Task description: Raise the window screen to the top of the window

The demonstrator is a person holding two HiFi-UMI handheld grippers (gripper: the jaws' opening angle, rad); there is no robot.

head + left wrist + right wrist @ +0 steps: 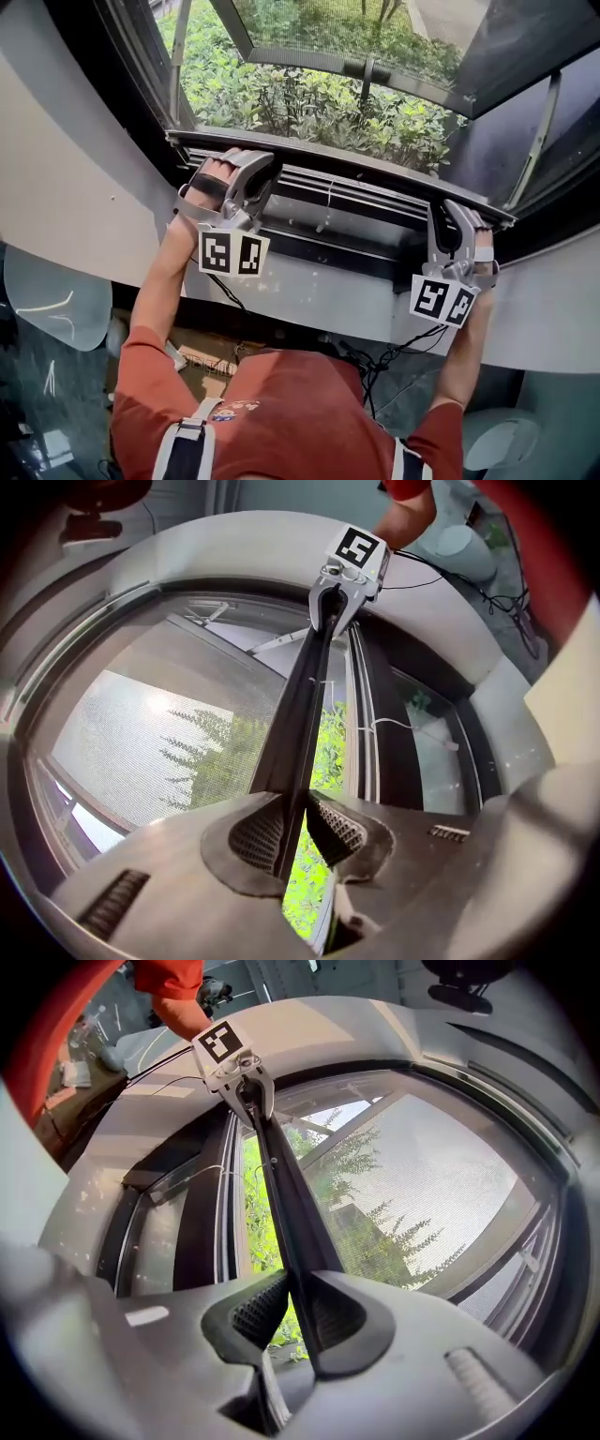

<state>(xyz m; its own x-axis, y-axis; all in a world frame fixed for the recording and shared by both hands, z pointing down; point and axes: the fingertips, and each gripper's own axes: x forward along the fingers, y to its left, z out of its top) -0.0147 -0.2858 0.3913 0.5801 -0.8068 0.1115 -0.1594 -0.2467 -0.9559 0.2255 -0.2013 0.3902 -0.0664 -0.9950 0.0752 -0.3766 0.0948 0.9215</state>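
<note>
The window screen's dark bottom bar (375, 176) runs across the opening above the sill tracks. My left gripper (242, 178) holds it near its left end and my right gripper (454, 225) near its right end. In the left gripper view the bar (302, 696) passes between the pads (255, 832), and my left gripper (292, 808) is shut on it. The right gripper view shows the same for my right gripper (300, 1288) on the bar (286, 1185). Grey mesh (141, 742) (450, 1185) hangs above the bar. Green foliage shows in a narrow gap beneath it.
A white sill ledge (328, 291) lies below the dark tracks, where a white cord (326, 202) hangs. Outside are shrubs (309, 103) and an outward-tilted sash with a stay arm (539, 131). Black cables (375, 361) trail under the ledge.
</note>
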